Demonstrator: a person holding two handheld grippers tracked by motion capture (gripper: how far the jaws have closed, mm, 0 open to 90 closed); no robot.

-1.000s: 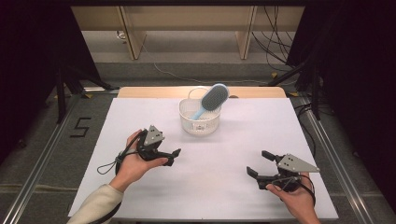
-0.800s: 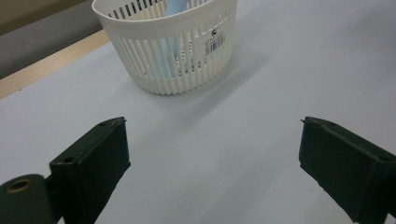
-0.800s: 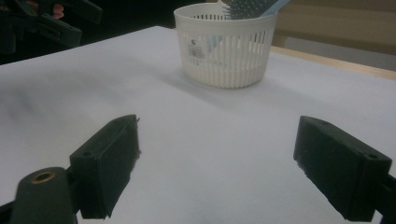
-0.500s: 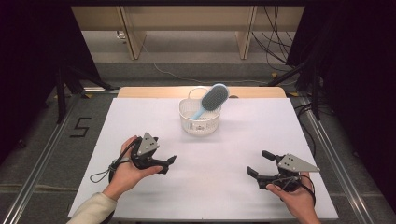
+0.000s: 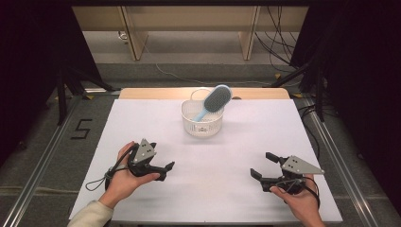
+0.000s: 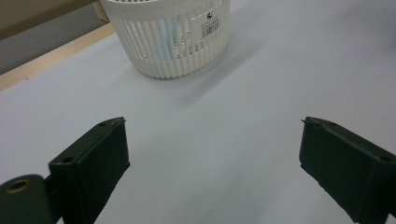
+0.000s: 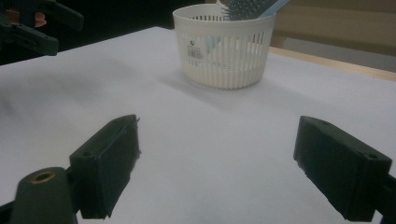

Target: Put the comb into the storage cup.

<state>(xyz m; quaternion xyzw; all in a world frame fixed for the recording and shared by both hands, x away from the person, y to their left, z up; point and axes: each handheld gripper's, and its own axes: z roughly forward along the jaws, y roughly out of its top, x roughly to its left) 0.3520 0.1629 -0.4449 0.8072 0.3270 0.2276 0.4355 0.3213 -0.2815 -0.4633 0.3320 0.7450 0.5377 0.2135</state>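
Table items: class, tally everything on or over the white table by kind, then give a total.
Hand-held gripper: 2, left and right
White slatted basket: 1
Blue hairbrush: 1
Total: 4

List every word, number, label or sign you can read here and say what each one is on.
"5": dark figure on the floor left of the table.
Barcode sticker on the white basket: printed characters too small to read.
No other text is legible.
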